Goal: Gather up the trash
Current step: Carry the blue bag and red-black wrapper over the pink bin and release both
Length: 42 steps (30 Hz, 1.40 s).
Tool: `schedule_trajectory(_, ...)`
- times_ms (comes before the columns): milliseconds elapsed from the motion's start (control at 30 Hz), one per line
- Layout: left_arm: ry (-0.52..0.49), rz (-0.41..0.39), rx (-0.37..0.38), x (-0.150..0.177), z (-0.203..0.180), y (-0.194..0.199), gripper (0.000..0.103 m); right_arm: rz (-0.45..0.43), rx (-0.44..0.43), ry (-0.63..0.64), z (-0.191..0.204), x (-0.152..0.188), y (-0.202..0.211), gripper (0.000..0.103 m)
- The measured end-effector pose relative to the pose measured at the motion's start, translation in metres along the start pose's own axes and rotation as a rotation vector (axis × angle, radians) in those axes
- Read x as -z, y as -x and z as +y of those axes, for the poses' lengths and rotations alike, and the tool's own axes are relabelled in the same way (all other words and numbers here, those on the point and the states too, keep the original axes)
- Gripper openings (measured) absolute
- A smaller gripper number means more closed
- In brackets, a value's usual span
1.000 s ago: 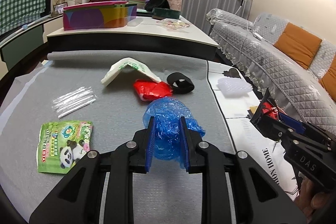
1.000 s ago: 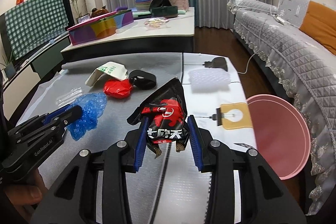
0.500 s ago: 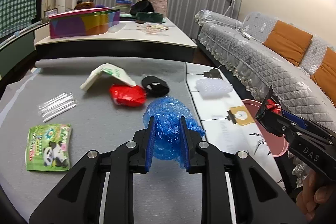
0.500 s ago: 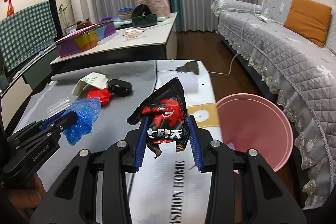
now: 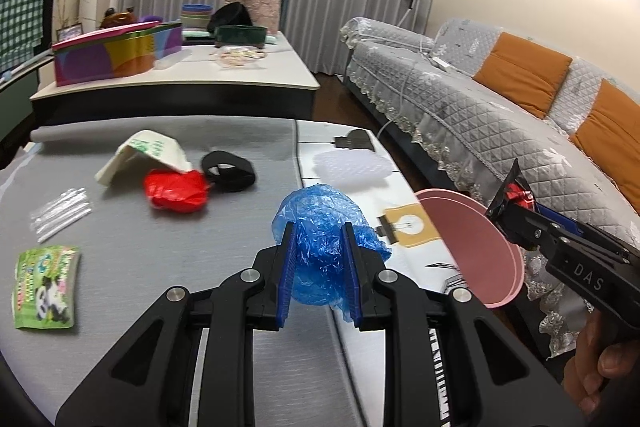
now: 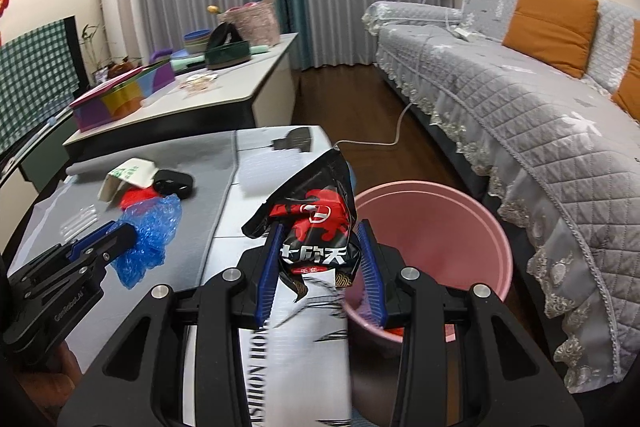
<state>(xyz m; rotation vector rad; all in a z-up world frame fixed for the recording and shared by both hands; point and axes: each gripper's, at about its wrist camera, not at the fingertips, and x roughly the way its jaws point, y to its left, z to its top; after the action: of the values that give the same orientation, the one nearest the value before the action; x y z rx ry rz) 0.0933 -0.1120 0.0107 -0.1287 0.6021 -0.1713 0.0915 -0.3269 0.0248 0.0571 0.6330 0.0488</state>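
My left gripper [image 5: 319,255] is shut on a crumpled blue plastic bag [image 5: 320,223], held above the grey table near its right side; the bag also shows in the right wrist view [image 6: 150,223]. My right gripper [image 6: 320,259] is shut on a black and red snack wrapper [image 6: 314,223], held at the table's right edge beside the pink bin [image 6: 440,223]. The bin stands on the floor between table and sofa, also in the left wrist view [image 5: 476,239]. The right gripper shows at the right of the left wrist view [image 5: 516,203].
On the table lie a red wad [image 5: 176,189], a black band [image 5: 228,171], a white and green packet [image 5: 146,153], clear straws [image 5: 60,213], a green panda packet [image 5: 44,285] and a white foam pad [image 5: 348,167]. A grey sofa [image 6: 520,99] stands right.
Both grippers have moved right with their loads. The pink bin has come into full view, and the wrapper now hangs next to its rim.
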Motion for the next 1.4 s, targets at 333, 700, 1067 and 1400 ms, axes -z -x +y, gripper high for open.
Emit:
schedule_trajectory(333, -0.033, 0.01, 0.073, 0.0, -0.04, -0.015, 0.022, -0.009, 0.065, -0.073, -0.048, -0.005, 0.002, 0.038)
schedule_trajectory(700, -0.118, 0.011, 0.145, -0.007, -0.081, -0.034, 0.022, -0.033, 0.153, -0.152, -0.101, -0.016, 0.002, 0.038)
schedule_trajectory(1067, -0.166, 0.022, 0.203, -0.022, -0.119, -0.069, 0.022, -0.032, 0.185, -0.165, -0.123, -0.023, -0.009, 0.038)
schedule_trajectory(1400, -0.183, 0.052, 0.238, -0.024, -0.138, -0.104, 0.022, -0.016, 0.186, -0.168, -0.125, -0.024, -0.027, 0.038)
